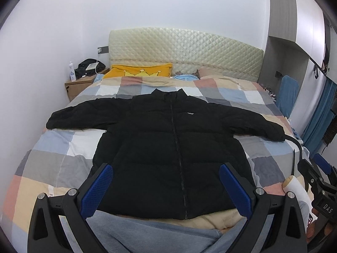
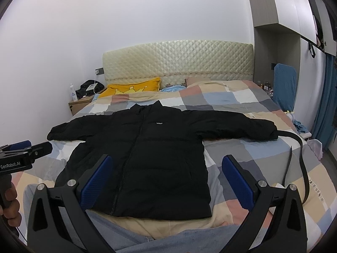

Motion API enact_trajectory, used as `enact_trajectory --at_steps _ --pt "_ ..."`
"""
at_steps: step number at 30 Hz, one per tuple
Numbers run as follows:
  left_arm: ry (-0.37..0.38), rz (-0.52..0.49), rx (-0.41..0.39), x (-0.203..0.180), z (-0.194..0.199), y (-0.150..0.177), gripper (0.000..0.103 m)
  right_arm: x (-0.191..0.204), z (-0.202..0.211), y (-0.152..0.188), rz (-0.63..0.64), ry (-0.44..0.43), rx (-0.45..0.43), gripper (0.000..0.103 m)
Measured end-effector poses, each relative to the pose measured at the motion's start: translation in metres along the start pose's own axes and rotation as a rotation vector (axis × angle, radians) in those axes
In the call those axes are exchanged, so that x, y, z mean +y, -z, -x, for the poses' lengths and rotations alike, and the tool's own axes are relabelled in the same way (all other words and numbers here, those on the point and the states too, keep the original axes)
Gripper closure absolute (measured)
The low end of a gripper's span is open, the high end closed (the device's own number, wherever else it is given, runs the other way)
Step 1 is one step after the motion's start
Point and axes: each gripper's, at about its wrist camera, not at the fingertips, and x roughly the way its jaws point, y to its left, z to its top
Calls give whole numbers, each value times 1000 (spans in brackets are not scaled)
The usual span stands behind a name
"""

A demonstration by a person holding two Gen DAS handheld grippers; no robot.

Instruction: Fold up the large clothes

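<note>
While both tongs (image 1: 166, 187) (image 2: 166, 182) gape wide, black jacket (image 1: 166, 143) lies flat, zipped, sleeves outspread

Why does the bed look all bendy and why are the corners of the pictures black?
Left wrist view: the fisheye lens bulges the checked patchwork quilt and curves the plain white wall; the corners go dark and blurry. Right wrist view: same bulge and dark rim, and the puffy black zip-up jacket is too dark to show folds.
</note>
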Motion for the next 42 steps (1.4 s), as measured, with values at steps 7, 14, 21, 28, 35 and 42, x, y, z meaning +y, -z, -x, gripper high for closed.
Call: enact_trajectory --at_steps 7,14,21,28,35,42 --pt "-2 0 -1 0 -1 -2 1 -1 -2 2 6 -4 1 0" --pt "-3 2 0 0 -2 -2 1 4 -5 2 12 -6 4 0" --pt "-1 5 7 2 -4 -3 1 6 -10 -1 22 -7 13 0" --pt "-5 13 9 4 -6 -2 1 3 -12 -2 2 9 4 0" --pt "11 16 25 3 -26 -4 1 -2 -24 -6 22 15 1 0" --pt "38 41 -8 4 -34 -25 1 -25 -46 -16 -16 28 -18 0"
